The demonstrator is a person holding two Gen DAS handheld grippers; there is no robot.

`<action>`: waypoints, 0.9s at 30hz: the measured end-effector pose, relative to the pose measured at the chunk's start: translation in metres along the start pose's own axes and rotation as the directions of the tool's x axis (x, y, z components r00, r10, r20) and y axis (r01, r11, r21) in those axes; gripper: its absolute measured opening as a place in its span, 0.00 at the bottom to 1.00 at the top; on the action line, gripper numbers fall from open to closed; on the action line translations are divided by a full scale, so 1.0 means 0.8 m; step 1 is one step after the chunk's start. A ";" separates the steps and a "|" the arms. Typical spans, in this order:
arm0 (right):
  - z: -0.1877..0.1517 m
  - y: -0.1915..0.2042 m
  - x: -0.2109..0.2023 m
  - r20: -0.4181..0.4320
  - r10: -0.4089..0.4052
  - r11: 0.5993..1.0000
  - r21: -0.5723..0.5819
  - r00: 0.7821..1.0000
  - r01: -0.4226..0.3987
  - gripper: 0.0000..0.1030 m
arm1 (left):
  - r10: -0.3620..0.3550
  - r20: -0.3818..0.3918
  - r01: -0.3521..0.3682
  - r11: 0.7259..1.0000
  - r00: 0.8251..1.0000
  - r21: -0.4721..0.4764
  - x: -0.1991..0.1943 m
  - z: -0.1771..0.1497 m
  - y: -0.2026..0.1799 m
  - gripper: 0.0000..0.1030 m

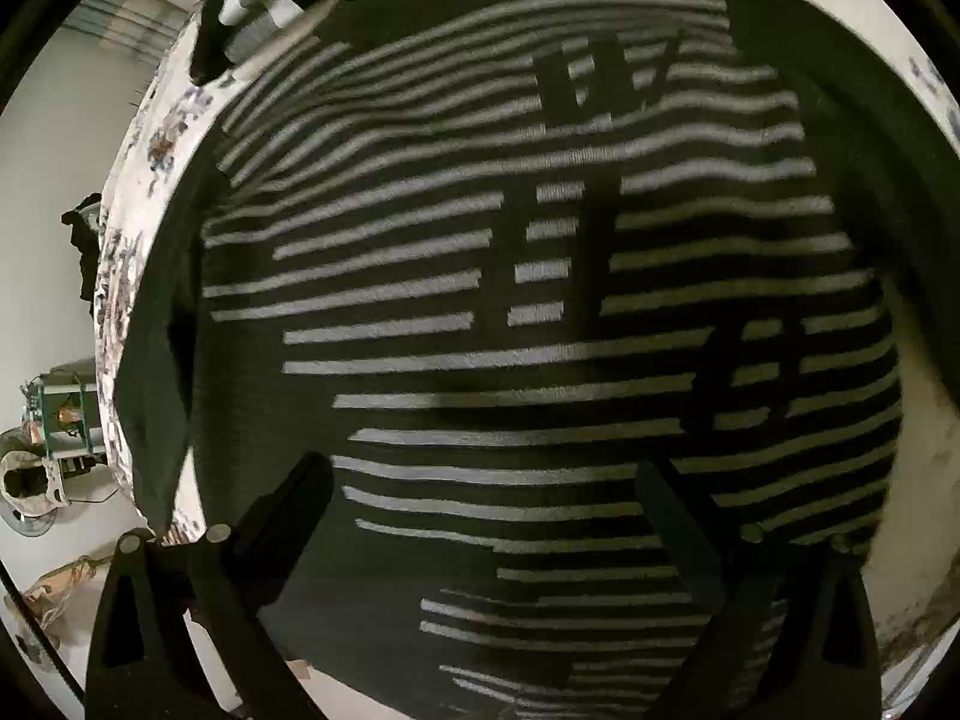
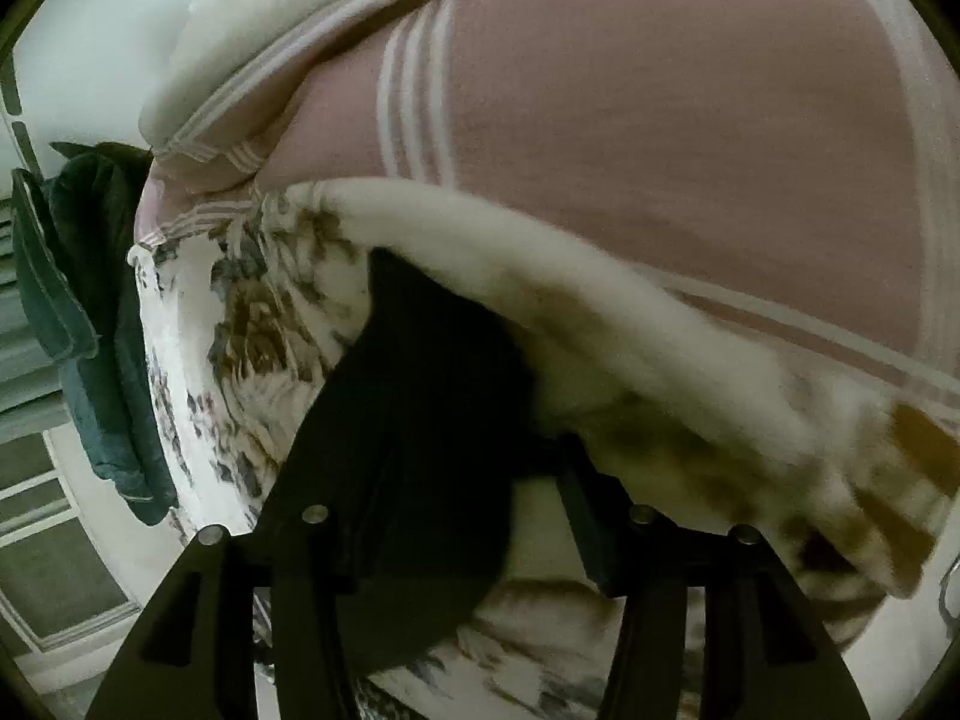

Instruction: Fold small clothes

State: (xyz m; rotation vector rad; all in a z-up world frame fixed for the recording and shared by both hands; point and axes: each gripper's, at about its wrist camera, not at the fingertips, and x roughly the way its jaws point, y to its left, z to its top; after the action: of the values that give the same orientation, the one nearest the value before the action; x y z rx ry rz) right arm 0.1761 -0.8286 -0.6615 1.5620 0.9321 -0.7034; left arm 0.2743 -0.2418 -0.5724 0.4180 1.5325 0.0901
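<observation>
My striped sweater runs off the bottom of the left wrist view, hem unseen, and it covers most of the floral bedspread, leaving only a strip along the left rim; the small clutter on the floor at far left is too small to identify. In the right wrist view the whole frame is smeared: the fluffy white cloth has no clear outline, and the pink striped fabric is cut by the top and right edges. A dark cloth lies by my right claw; contact with the fingers cannot be told.
</observation>
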 end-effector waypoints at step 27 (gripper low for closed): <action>-0.107 0.254 0.133 0.316 -0.465 0.514 -0.664 0.827 0.543 0.32 | -0.154 0.230 0.176 0.982 0.961 -0.076 0.065 -0.075 -0.001 1.00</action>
State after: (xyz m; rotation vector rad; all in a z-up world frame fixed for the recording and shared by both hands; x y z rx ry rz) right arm 0.4007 -0.7365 -0.6313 0.4998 1.4067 -0.6648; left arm 0.2179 -0.2136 -0.6212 0.2145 1.3295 -0.0139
